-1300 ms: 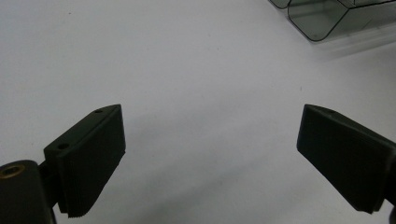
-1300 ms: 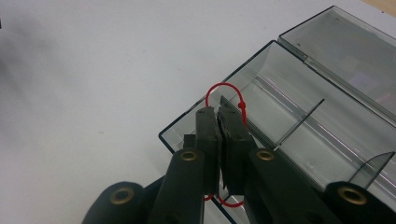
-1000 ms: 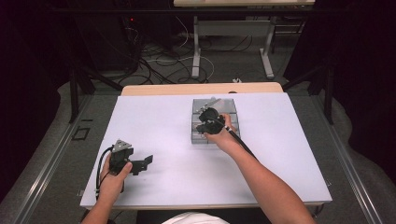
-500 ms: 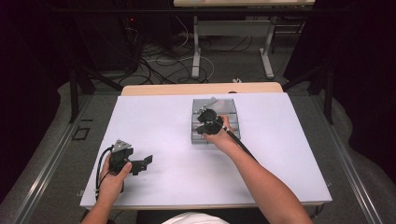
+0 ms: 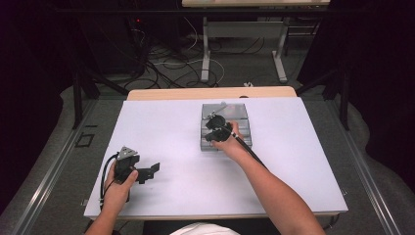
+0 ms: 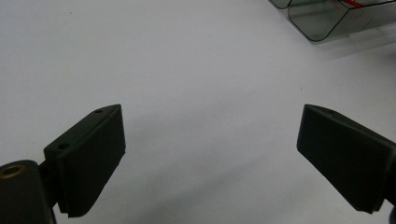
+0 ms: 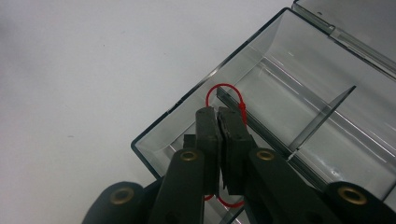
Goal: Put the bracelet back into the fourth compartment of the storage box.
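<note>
A clear plastic compartment box (image 5: 242, 128) with thin dividers lies open on the white table (image 5: 166, 132). My right gripper (image 5: 214, 129) hangs over its left part. In the right gripper view the right gripper (image 7: 217, 112) has its jaws pressed together on a thin red loop (image 7: 225, 87), which arcs out past the tips over the box's corner compartment (image 7: 187, 126). My left gripper (image 5: 148, 171) rests low near the table's front left, jaws wide apart. In its own view the left gripper (image 6: 210, 116) has only bare table between the pads.
The box's corner (image 6: 322, 18) shows at the top right of the left gripper view. A wooden table edge (image 5: 210, 93) runs behind the white top. Cables (image 5: 161, 58) and metal table legs (image 5: 205, 49) are on the floor beyond.
The right gripper has shifted very slightly over the box, still closed. The left gripper has not moved.
</note>
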A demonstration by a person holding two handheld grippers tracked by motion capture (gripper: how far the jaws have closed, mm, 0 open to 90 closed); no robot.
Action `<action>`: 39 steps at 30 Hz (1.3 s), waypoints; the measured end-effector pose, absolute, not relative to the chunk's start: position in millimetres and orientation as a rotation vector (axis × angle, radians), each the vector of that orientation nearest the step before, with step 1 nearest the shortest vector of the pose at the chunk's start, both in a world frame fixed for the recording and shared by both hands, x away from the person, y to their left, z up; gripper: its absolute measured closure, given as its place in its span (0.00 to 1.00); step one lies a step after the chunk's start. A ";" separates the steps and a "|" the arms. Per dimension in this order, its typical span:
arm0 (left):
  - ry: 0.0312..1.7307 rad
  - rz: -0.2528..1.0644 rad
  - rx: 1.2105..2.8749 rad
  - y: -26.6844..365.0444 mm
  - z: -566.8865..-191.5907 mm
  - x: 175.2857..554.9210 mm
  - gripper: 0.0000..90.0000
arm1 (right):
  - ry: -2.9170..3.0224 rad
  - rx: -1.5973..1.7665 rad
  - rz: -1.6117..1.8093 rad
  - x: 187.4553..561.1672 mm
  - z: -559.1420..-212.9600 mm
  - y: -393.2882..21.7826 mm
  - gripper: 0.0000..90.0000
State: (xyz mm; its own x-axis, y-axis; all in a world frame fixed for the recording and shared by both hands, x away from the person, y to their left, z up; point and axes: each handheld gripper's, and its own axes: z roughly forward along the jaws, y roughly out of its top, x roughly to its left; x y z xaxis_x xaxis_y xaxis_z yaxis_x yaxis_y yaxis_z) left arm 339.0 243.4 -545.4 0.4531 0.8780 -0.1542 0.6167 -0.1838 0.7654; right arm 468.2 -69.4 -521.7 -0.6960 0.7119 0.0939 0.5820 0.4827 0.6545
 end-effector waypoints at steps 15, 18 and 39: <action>1.258 0.411 1.904 243.5 -545.5 339.5 0.09 | 2.600 1.168 0.890 467.7 -519.1 -70.4 0.93; 1.260 0.411 1.903 243.5 -545.7 339.7 0.09 | 2.595 1.173 0.904 467.7 -517.9 -72.0 0.90; 1.274 0.406 1.894 244.2 -546.4 340.7 0.09 | 2.482 1.234 1.023 462.2 -512.7 -84.4 0.58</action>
State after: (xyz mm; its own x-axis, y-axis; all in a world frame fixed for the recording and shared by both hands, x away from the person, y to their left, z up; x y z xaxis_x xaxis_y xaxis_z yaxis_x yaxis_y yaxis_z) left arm 340.7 244.2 -546.4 0.4415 0.8824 -0.1625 0.6255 -0.1729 0.7608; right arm 462.2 -84.4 -512.7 -0.6369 0.7599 0.1305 0.6310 0.4164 0.6545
